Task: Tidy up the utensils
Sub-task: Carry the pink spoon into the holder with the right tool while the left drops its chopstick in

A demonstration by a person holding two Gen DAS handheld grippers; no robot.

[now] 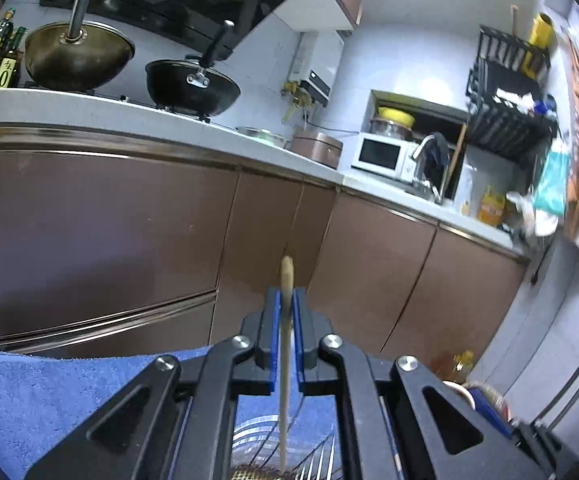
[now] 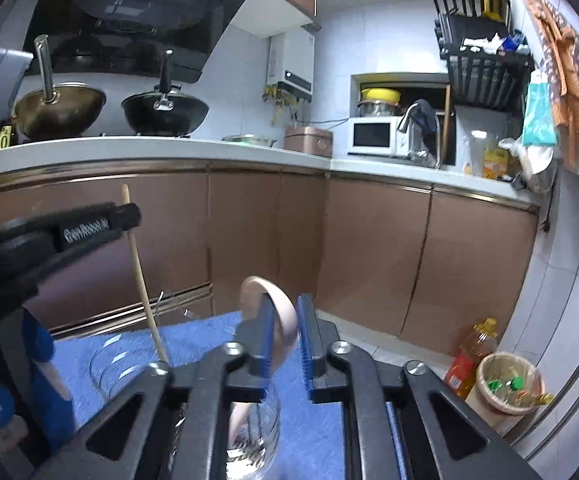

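Note:
My left gripper (image 1: pixel 286 304) is shut on a thin wooden stick-like utensil (image 1: pixel 285 364), upright, its lower end down in a clear glass jar (image 1: pixel 265 440) with fork tines beside it. The right wrist view shows that left gripper (image 2: pixel 125 216) holding the wooden utensil (image 2: pixel 141 276) over a clear glass jar (image 2: pixel 117 356). My right gripper (image 2: pixel 283 328) has its jaws a little apart; a pinkish wooden spoon (image 2: pixel 269 312) leans against the left pad, its handle standing in a clear jar (image 2: pixel 255 424) below. I cannot tell whether it grips the spoon.
A blue towel (image 2: pixel 193 336) covers the work surface under the jars. Brown cabinets (image 2: pixel 369 248) and a white counter with two woks (image 2: pixel 165 112), a microwave (image 2: pixel 373 136) and a sink tap stand ahead. An oil bottle (image 2: pixel 469 356) and bin (image 2: pixel 509 384) sit on the floor right.

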